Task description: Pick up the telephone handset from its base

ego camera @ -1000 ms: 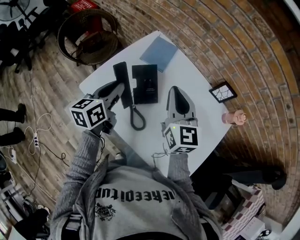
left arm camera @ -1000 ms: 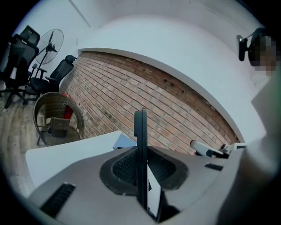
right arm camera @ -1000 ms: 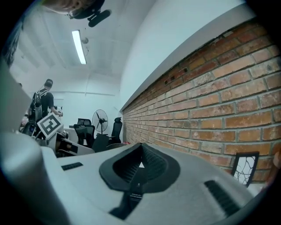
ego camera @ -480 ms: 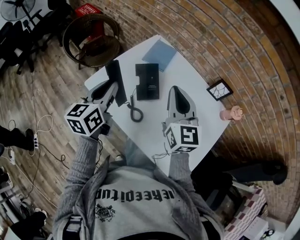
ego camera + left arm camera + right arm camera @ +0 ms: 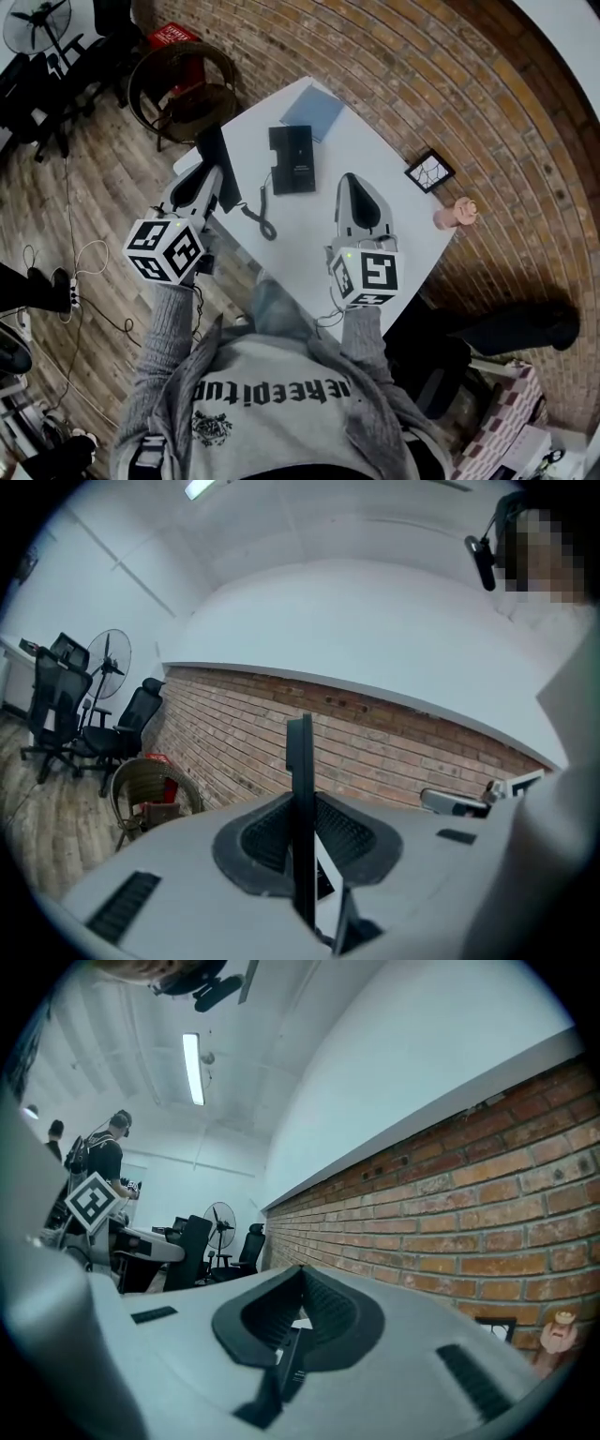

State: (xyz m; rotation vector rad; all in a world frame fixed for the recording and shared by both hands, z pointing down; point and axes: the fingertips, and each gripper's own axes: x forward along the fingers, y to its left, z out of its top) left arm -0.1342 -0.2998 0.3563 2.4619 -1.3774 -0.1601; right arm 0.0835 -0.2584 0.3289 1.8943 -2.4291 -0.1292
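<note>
Black telephone handset (image 5: 212,161): off its base, clamped edge-on in the left gripper, to the left of the base over the table's left edge. In the left gripper view it stands as a thin, upright dark slab (image 5: 300,799). It appears clear of the tabletop, though the steep head view leaves that uncertain.
Left gripper (image 5: 217,180): jaws pressed on both flat sides of the handset (image 5: 302,855), and its marker cube lies nearest the person.
Right gripper (image 5: 353,183): jaws brought together at the tips with nothing between them (image 5: 301,1274). It is over the table, right of the base and well apart from the handset.
Black rectangular telephone base (image 5: 292,159): flat on the table, its cradle side vacant.
Black coiled cord (image 5: 260,214): loops across the tabletop between the handset and the base.
White square table (image 5: 375,159): stands against the brick wall.
Grey-blue flat notebook (image 5: 314,111): at the far corner of the table, just beyond the base.
Small black-framed picture (image 5: 429,172): at the table's right edge, near the wall.
Pink figurine (image 5: 457,214): near the framed picture, at the table's right corner.
Round wicker chair (image 5: 183,89): on the wooden floor, left of the table.
</note>
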